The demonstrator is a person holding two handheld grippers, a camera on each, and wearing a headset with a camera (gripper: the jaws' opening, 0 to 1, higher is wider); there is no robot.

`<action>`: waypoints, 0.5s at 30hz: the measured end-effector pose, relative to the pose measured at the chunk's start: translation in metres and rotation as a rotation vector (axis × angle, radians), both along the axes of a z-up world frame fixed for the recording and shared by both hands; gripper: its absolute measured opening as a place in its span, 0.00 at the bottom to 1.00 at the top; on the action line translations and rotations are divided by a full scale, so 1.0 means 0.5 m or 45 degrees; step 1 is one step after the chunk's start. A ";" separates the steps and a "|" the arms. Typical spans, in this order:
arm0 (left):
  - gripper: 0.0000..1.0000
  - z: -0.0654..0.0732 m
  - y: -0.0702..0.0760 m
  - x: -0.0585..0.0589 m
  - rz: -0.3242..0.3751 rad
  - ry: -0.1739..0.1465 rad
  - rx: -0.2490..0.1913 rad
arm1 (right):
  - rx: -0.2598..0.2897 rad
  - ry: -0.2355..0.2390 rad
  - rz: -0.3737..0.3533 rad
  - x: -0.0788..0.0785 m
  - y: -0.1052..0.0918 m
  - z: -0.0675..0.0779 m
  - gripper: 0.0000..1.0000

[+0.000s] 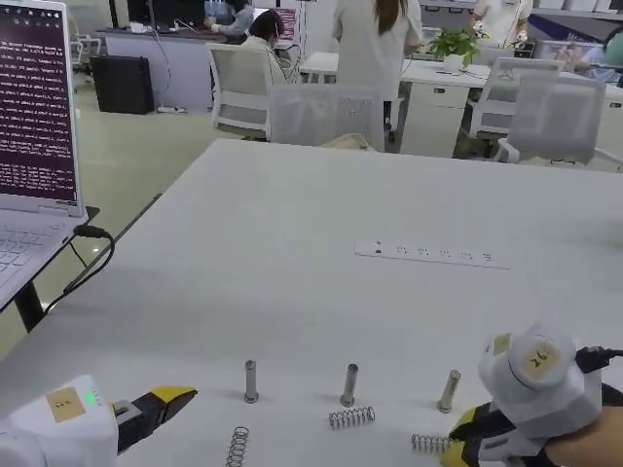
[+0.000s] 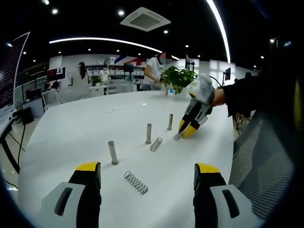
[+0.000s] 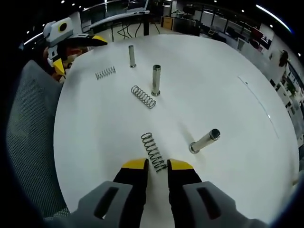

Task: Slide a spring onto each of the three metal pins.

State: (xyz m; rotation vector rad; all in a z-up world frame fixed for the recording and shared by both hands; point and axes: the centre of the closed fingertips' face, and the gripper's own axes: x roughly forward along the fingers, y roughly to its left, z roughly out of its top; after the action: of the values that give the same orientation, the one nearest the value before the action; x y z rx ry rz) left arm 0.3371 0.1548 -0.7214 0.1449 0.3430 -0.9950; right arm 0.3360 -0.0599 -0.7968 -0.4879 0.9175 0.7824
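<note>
Spring [image 3: 153, 152] at right gripper [image 3: 157, 165], pin [image 3: 204, 141] just beside, laptop [image 1: 34, 146] far left

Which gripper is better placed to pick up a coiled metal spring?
Right gripper: the end of a coiled metal spring lies between its jaw tips. Left gripper hovers open, short of another spring.

3 steel pins [image 1: 349, 384] upright in row, bare, 3 coil springs [image 1: 351, 417] lying flat beside them
</note>
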 end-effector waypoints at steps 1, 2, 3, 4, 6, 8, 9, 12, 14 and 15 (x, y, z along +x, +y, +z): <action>0.77 0.002 -0.001 -0.001 -0.002 -0.002 -0.001 | -0.006 -0.002 0.010 -0.002 0.000 0.000 0.13; 0.77 0.003 -0.001 -0.001 -0.003 -0.003 -0.003 | -0.009 -0.001 0.013 -0.002 0.000 0.000 0.12; 0.77 0.003 -0.002 -0.001 -0.005 -0.004 -0.001 | -0.012 0.000 0.013 -0.003 -0.001 0.000 0.12; 0.77 0.004 -0.002 -0.001 -0.006 -0.005 -0.001 | -0.015 0.001 0.016 -0.004 -0.001 0.000 0.11; 0.77 0.006 -0.004 -0.003 -0.010 -0.005 -0.003 | -0.022 0.000 0.020 -0.005 -0.002 0.000 0.10; 0.76 0.008 -0.006 -0.005 -0.017 -0.007 -0.002 | -0.024 -0.002 0.022 -0.006 -0.003 0.000 0.10; 0.76 0.009 -0.008 -0.006 -0.021 -0.008 -0.002 | -0.025 -0.001 0.022 -0.007 -0.003 0.000 0.10; 0.75 0.013 -0.013 -0.010 -0.035 -0.011 -0.003 | -0.033 -0.008 0.036 -0.011 -0.001 0.003 0.10; 0.74 0.015 -0.017 -0.014 -0.050 -0.013 -0.004 | -0.023 -0.002 0.037 -0.015 0.004 0.008 0.10; 0.73 0.016 -0.020 -0.016 -0.056 -0.014 -0.004 | -0.025 -0.004 0.040 -0.016 0.005 0.010 0.09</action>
State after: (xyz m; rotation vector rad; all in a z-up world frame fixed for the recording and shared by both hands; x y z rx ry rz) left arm 0.3290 0.1450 -0.7134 0.1556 0.3298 -1.0378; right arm 0.3280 -0.0571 -0.7919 -0.5219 0.9172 0.8017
